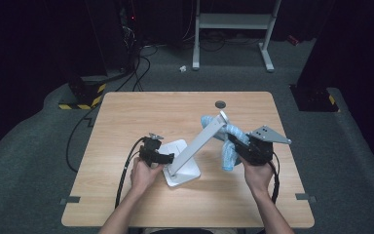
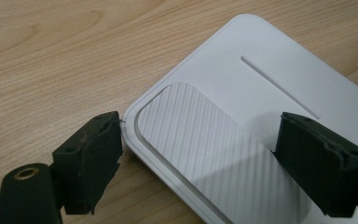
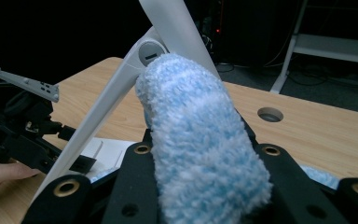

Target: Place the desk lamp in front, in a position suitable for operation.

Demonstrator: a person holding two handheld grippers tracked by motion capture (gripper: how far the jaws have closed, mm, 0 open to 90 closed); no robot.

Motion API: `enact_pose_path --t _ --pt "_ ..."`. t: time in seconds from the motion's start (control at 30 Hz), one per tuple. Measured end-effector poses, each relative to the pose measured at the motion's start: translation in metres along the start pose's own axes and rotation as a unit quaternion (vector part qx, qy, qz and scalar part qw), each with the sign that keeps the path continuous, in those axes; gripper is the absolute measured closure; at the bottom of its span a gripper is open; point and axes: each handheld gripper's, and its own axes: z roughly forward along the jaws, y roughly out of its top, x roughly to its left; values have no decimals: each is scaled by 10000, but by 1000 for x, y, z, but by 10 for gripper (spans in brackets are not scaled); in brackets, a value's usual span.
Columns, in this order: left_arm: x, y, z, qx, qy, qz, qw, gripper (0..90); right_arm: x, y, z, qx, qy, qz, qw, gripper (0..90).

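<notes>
Both tongs are engaged on a white desk lamp [image 1: 195, 146] that stands on the wooden table [image 1: 126, 112]. The left gripper [image 1: 161, 157] is held low at the near-left corner of the lamp's flat base [image 2: 242, 107]; in the left gripper view its jaws are seen spread apart, one just touching the rounded corner from the table side, the other resting over the striped pad [image 2: 200, 144] set into the base, so the base corner lies between them without being visibly pinched. The right gripper [image 1: 237, 146] is pressed together on a fluffy blue-and-white cloth [image 3: 200, 149], which bulges up between the two black jaws in the right gripper view. The cloth is laid against the lamp's slanted arm [image 3: 116, 98] at the hinge where the upper section begins. In the high view more of the cloth [image 1: 229, 141] is seen draped around the top of the arm, toward the table's right half. A round cable hole [image 1: 220, 104] is seen in the table beyond the lamp.
</notes>
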Motion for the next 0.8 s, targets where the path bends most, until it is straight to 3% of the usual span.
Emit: enact_pose_path --t 0.13,0.27,0.4,0.6,0.7,0.8 --pt "-1 0 0 -14 24 22 10000 146 -9 -11 7 79 -52 181 9998 715" --pt "-1 0 1 -8 7 14 10000 144 -26 -30 21 393 -229 360 9983 714" --pt "-1 0 1 -8 -7 10 10000 144 -45 -53 36 756 -415 639 9942 715" --pt "0 0 1 -23 -21 10 10000 143 -72 -77 46 1234 -489 1014 9859 714" --pt "0 0 1 -25 -27 18 10000 143 -76 -76 38 1171 -469 977 9872 714" --pt "0 0 1 -24 -31 18 10000 143 -70 -62 25 889 -344 871 9916 715"
